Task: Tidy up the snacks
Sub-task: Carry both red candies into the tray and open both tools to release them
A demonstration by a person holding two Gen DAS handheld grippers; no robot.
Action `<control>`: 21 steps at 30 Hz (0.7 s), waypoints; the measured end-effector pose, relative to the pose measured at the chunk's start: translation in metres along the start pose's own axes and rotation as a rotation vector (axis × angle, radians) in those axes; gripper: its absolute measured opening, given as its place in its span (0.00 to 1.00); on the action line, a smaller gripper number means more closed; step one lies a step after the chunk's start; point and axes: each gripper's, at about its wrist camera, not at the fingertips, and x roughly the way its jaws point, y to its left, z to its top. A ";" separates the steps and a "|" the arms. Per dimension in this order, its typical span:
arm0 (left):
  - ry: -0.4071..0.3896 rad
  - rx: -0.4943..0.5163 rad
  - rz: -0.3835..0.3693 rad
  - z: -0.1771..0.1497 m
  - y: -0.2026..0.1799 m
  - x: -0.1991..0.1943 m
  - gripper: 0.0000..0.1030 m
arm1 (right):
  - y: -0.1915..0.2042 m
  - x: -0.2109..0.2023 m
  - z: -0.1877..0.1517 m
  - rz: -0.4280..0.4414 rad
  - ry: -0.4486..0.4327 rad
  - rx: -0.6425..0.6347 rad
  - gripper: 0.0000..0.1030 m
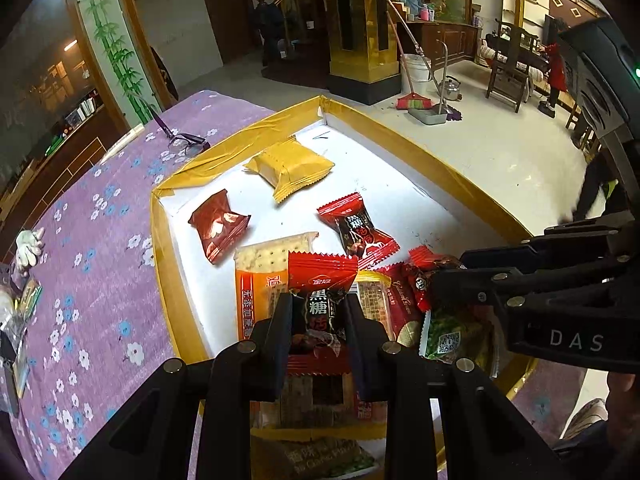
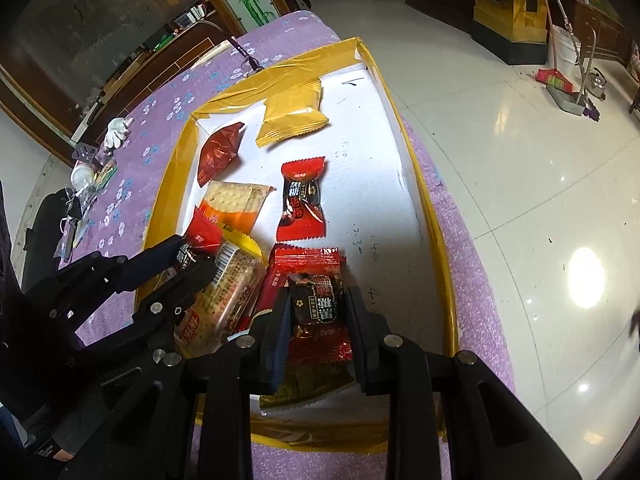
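Observation:
My left gripper (image 1: pixel 318 300) is shut on a red and black candy (image 1: pixel 322 280), held above the heap of packets at the near end of the white, gold-rimmed tray (image 1: pixel 160 240). My right gripper (image 2: pixel 319 294) is shut on a like candy (image 2: pixel 316 308) over the same heap. Each gripper shows in the other's view: the right gripper (image 1: pixel 448 270) and the left gripper (image 2: pixel 194 254). A third red candy (image 1: pixel 358 232) (image 2: pixel 302 200) lies loose in the tray. So do a yellow packet (image 1: pixel 290 166), a dark red packet (image 1: pixel 218 226) and a cracker packet (image 1: pixel 264 264).
The tray sits on a purple flowered cloth (image 1: pixel 92 280). Glasses (image 1: pixel 188 142) and a white glove (image 1: pixel 30 246) lie on the cloth to the left. A green packet (image 1: pixel 444 336) lies under the right gripper. Tiled floor (image 2: pixel 540 200) drops off right of the table.

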 end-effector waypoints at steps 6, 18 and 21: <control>-0.002 0.011 0.003 0.004 0.000 0.004 0.25 | 0.002 0.003 0.005 -0.002 -0.003 -0.012 0.25; -0.014 0.022 0.005 0.008 0.000 0.008 0.26 | 0.002 0.007 0.012 -0.010 -0.005 -0.027 0.25; -0.017 0.017 0.002 0.008 0.001 0.008 0.27 | 0.003 0.009 0.013 -0.015 -0.006 -0.032 0.25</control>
